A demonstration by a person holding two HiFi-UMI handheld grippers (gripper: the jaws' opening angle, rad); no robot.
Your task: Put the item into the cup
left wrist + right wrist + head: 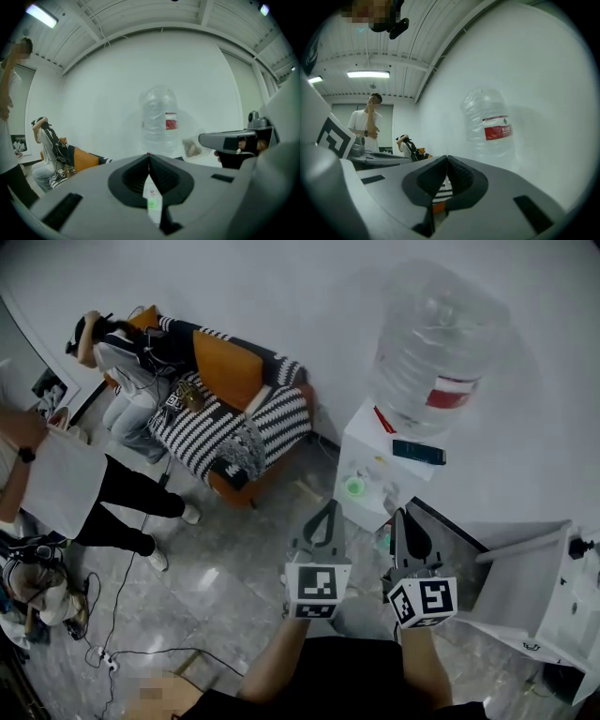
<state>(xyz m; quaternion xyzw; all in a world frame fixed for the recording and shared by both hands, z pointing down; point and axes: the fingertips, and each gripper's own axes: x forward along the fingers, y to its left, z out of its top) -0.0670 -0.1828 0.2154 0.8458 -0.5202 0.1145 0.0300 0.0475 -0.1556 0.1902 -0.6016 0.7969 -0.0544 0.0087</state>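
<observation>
At twelve to one o'clock the water dispenser and its big water bottle block the way, with a dark slab (perhaps a phone) on top. A white stand crowds three o'clock. Bare marble floor lies open toward nine. The striped sofa and a standing person are well off at ten.

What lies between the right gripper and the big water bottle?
In the head view, a white cabinet with a dark flat device on top lies between the right gripper and the water bottle.
</observation>
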